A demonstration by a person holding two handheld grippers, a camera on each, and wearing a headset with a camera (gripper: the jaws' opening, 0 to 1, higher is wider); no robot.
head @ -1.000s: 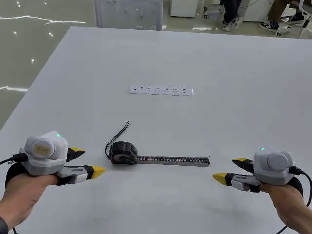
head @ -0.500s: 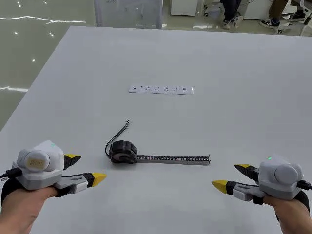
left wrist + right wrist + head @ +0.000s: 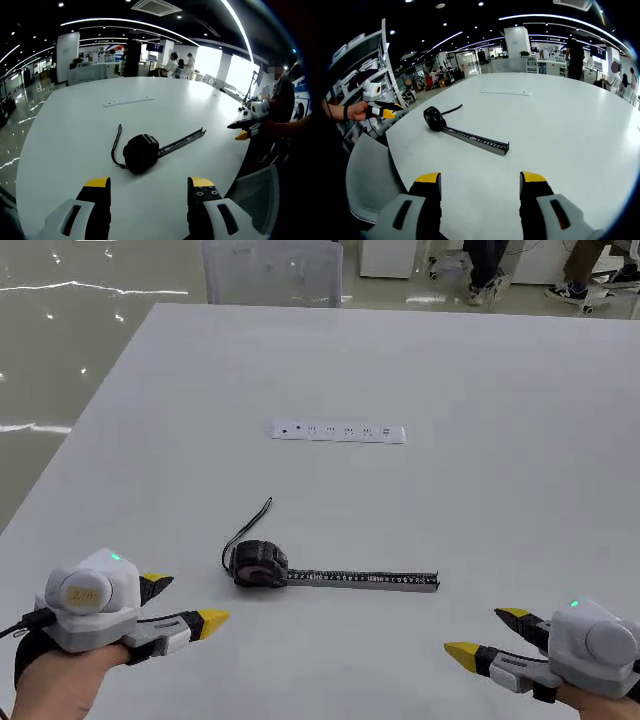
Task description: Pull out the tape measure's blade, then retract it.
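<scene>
Black tape measure (image 3: 259, 564), between parted jaws, untouched

The left gripper (image 3: 186, 600) and right gripper (image 3: 487, 634) hover low, jaws apart and empty, tips pointing toward each other.

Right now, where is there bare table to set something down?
Bare table lies between the power strip and the tape measure, and beyond the strip. Tighter near the front edge, where the left claw and right claw flank the blade.
</scene>
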